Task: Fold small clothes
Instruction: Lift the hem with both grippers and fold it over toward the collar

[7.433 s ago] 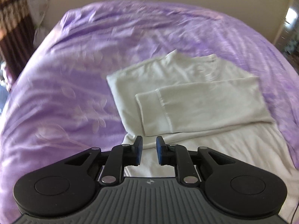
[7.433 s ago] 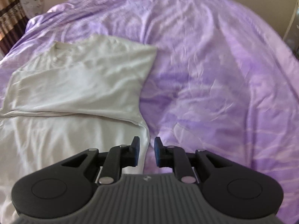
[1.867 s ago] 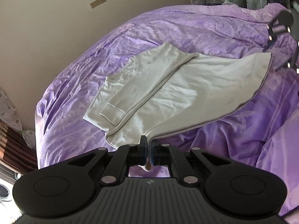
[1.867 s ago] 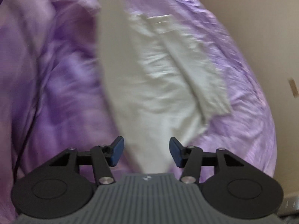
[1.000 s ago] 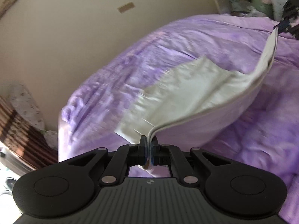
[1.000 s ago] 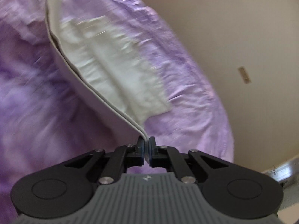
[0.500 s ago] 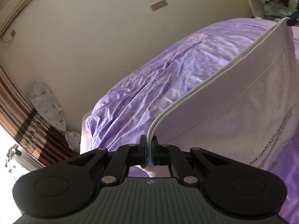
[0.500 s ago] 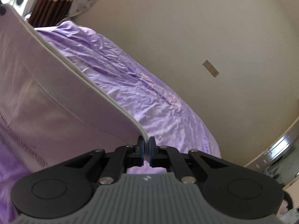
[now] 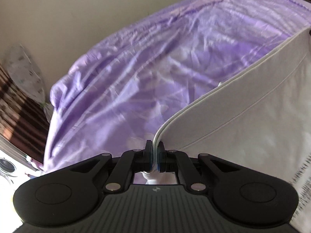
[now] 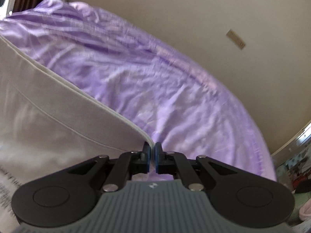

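A pale grey-white shirt hangs stretched in the air between my two grippers, its hem band uppermost. My left gripper is shut on one bottom corner of the hem. My right gripper is shut on the other corner, and the shirt fills the left of that view. Small printed text shows on the fabric at the lower edge. The shirt's folded sleeves and collar are hidden behind the raised cloth.
A purple satin bedsheet covers the bed under and beyond the shirt; it also shows in the right wrist view. A beige wall stands behind. Dark striped curtains are at the far left.
Both grippers have carried the held hem forward and slightly lower over the bed. More of the purple sheet shows beyond the hem than half a second ago. Both stay shut.
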The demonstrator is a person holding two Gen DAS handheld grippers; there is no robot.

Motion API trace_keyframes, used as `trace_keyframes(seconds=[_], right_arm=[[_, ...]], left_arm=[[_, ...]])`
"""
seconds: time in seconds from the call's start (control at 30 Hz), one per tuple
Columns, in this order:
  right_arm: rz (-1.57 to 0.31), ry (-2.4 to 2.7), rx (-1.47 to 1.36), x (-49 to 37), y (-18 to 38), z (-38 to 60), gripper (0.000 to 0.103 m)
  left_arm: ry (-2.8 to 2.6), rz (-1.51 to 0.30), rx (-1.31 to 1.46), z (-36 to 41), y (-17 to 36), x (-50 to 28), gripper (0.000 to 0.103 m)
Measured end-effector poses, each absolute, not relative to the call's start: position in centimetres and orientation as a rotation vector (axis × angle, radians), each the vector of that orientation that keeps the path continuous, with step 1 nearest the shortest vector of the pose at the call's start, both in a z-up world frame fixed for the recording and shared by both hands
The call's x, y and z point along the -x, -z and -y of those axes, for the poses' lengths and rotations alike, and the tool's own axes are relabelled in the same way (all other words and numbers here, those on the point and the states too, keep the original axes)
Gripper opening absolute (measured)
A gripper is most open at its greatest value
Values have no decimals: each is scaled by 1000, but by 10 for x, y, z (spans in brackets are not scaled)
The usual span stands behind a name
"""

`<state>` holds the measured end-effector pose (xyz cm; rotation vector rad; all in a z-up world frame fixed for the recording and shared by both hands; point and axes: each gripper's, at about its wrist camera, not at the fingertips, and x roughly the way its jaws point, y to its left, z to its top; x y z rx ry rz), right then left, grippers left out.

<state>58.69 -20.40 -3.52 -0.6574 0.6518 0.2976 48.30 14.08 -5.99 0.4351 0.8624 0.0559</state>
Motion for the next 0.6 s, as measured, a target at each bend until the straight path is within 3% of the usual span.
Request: trace_keyframes(seconds=[0.3,0.6], right_arm=[[-734,-290,635,-636,114,189,0],[-639,-251,649,-614,106,191,0]], left_arm=[[-26,-899,-375,-159,111,-516,4],[-34,-734,-260,-169,69,-479,4]])
